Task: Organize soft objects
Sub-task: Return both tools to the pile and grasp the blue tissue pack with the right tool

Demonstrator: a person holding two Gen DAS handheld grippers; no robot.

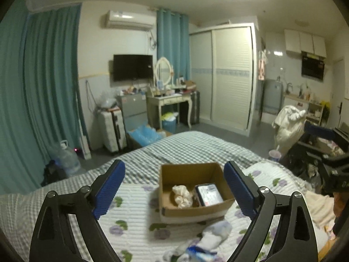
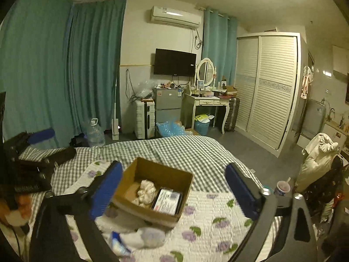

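Observation:
An open cardboard box sits on the floral quilt on the bed. Inside lie a crumpled cream cloth and a dark packet with a white label. Pale soft items, white and light blue, lie on the quilt in front of the box. My left gripper is open and empty above the box. My right gripper is open and empty, also held over the box. The right gripper also shows at the right edge of the left wrist view.
A checked blanket covers the far end of the bed. Beyond it stand suitcases, a small fridge, a dressing table and a wardrobe. A chair with piled clothes and a cup are at the right.

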